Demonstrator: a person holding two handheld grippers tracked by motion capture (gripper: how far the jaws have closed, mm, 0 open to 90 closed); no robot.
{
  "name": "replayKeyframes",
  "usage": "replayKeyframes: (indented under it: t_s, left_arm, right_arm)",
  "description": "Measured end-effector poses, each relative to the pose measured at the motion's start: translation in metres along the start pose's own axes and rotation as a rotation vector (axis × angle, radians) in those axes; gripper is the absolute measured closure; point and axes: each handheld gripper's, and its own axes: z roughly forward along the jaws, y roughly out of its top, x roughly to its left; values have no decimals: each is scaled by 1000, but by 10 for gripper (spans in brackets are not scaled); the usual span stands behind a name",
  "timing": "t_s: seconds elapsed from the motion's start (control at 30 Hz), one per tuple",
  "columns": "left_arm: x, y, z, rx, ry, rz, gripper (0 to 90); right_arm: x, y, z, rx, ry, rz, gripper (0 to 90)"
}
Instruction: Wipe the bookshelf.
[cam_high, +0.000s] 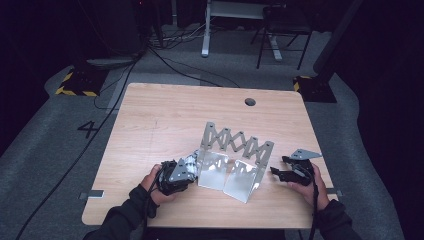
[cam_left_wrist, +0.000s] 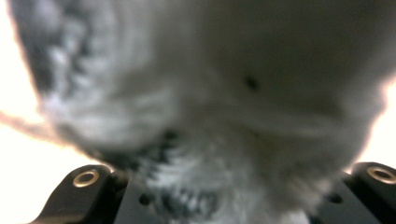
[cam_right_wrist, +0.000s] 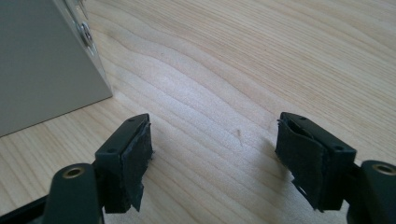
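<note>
Dark floor with cables surrounds one pale wooden surface (cam_high: 165, 115), and the landmark on it is a single folding metal rack (cam_high: 235, 155), a scissor lattice along its back with shiny panels hanging off the front; it stands upright near the person's edge of the surface, roughly central; one dark round hole (cam_high: 250, 102) sits in the surface well behind the rack; one chair (cam_high: 280, 25) stands on the floor far behind it.

Two tongs are in hand, one on each side of the rack; the left tongs (cam_high: 186, 169) lie just beside the rack's left end, seemingly touching its outermost panel, with the left hand (cam_high: 155, 185) wrapped round the body from below and the forearm coming in at a slant; the jaws are drawn almost fully together, and the left gripper view is a close grey blur pressed up against them, too soft to say what it is or whether it is pinched.

The right tongs (cam_high: 285, 172) rest low at the rack's right end, near it but apart, pointing toward it, the right hand (cam_high: 307, 187) gripping from behind; in the right gripper view its jaws stand wide with bare wood between the two pads (cam_right_wrist: 135, 158) and nothing held; a grey rack panel (cam_right_wrist: 42, 70) stands just beyond the left jaw.
</note>
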Motion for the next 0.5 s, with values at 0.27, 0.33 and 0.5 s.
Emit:
replayKeyframes:
  t_s: [0.27, 0.33, 0.5]
  left_arm:
    - [4, -5, 17, 61, -8, -22, 733]
    - [5, -5, 18, 54, -9, -35, 731]
    - [7, -6, 16, 51, 1, -34, 724]
  right_arm:
    - [0, 0, 0, -1, 0, -2, 275]
    - [0, 0, 0, -1, 0, -2, 275]
    - [0, 0, 0, 0, 0, -1, 274]
